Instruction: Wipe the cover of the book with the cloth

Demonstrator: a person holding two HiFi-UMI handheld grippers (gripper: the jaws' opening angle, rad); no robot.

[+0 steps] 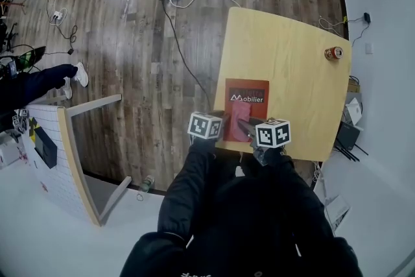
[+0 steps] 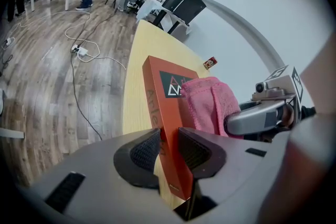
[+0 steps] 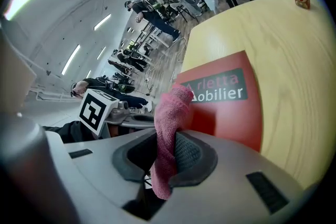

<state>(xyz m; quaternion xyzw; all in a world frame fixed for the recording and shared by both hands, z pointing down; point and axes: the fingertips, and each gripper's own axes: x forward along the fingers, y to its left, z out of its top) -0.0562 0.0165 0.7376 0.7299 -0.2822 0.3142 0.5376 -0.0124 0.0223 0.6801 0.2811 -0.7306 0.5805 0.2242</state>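
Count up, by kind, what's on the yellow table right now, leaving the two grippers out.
book: 1
pink cloth: 1
can: 1
Total: 3

Pink cloth (image 1: 238,115) (bunched) — on orange-red book (image 1: 258,112)
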